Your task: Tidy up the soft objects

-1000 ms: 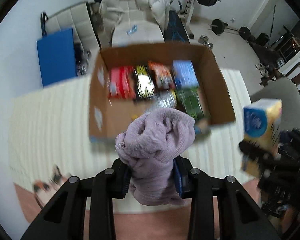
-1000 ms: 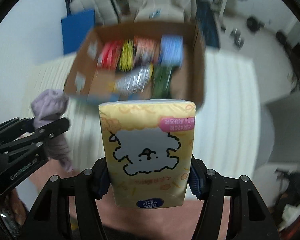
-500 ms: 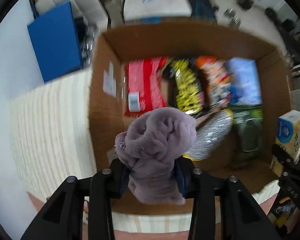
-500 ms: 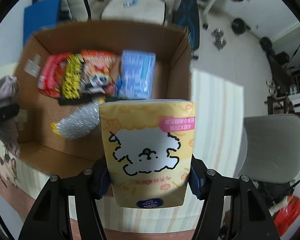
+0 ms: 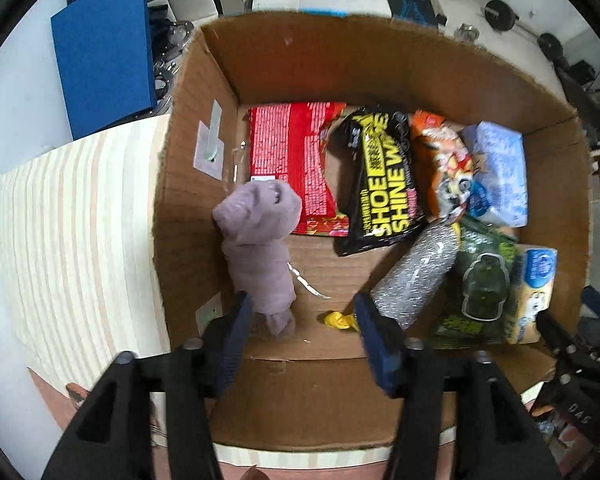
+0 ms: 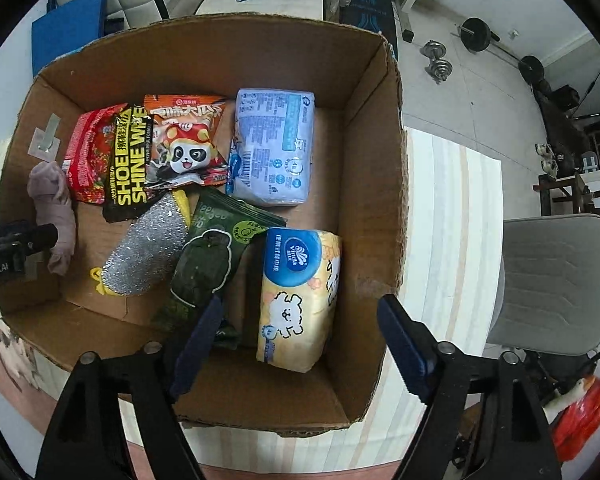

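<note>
A cardboard box [image 5: 380, 64] [image 6: 372, 168] stands on a striped table. My left gripper [image 5: 302, 312] is open over the box's near left corner. A mauve cloth [image 5: 260, 240] [image 6: 54, 216] is free of its fingers, by the left wall inside the box. My right gripper [image 6: 300, 320] is open over the box's near right part. A yellow tissue pack [image 6: 298, 296] [image 5: 532, 292] lies free on the box floor just ahead of it. The left gripper's tip [image 6: 16, 240] shows at the left edge of the right wrist view.
Inside the box lie a red packet [image 5: 292, 164], a black shoe-wipe pack [image 5: 384, 184], an orange panda snack bag [image 6: 182, 144], a blue pack [image 6: 272, 148], a silver scourer [image 6: 144, 252] and a green pouch [image 6: 208, 264]. A grey chair [image 6: 552, 280] stands right.
Both grippers moved over the box and opened. The mauve cloth left the left gripper and the yellow tissue pack left the right one; both are now inside the box.
</note>
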Tool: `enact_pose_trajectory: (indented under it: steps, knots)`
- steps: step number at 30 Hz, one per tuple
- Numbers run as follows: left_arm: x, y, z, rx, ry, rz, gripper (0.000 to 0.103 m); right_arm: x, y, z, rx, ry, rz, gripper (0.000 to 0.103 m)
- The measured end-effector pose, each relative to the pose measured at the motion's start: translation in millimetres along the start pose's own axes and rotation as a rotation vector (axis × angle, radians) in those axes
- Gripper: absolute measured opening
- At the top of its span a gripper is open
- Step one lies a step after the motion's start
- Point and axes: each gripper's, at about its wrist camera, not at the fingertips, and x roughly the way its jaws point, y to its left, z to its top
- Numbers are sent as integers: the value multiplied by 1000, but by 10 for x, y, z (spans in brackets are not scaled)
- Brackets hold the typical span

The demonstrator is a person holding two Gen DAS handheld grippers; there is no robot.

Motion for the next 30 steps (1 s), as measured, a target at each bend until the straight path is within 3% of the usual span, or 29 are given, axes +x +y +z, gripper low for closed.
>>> enact_pose_trajectory:
  steps: [3, 6, 24, 30]
  knots:
    - [-163, -6, -100, 0, -49, -3, 90, 4, 14, -23, 7, -1, 21, 95]
    - [-266, -18, -195, -3, -79, 1, 99, -12, 2, -54, 27, 1, 54, 101]
    - [-614, -169, -666, 3, -229, 17, 100, -335, 57, -363, 106, -75, 102, 103]
    - [-1006, -222, -1000, -15, -319, 26, 100, -769, 7, -593, 114, -173, 112, 103]
